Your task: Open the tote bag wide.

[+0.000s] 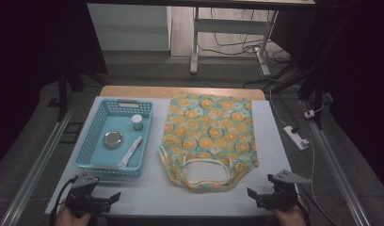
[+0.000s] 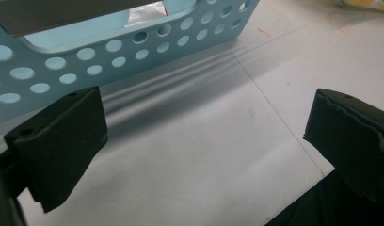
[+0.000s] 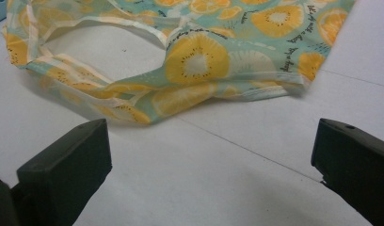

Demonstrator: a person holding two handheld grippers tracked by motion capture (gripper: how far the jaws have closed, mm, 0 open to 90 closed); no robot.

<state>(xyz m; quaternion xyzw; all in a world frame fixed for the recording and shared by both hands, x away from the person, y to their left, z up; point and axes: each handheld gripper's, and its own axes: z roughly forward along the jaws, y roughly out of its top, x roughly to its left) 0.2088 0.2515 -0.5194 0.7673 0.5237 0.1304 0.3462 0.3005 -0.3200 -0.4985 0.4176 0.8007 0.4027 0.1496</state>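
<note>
One fabric bag (image 1: 209,140) with an orange-slice print on mint green is lying flat in the middle of the white table (image 1: 157,193), its looped handles pointing toward the person. One light-blue perforated plastic basket (image 1: 116,138) is sitting just left of it, carrying three items: one small white-capped jar (image 1: 137,122), one round metal tin (image 1: 113,139), one white tube (image 1: 131,152). The left gripper (image 1: 116,196) is resting near the basket, jaws gaping wide, gripping nothing. The right gripper (image 1: 251,192) is hovering near the bag's handles, jaws equally wide, nothing between them.

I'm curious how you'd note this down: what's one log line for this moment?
left hand-held gripper: open, near basket | right hand-held gripper: open, near bag | nothing held
</note>
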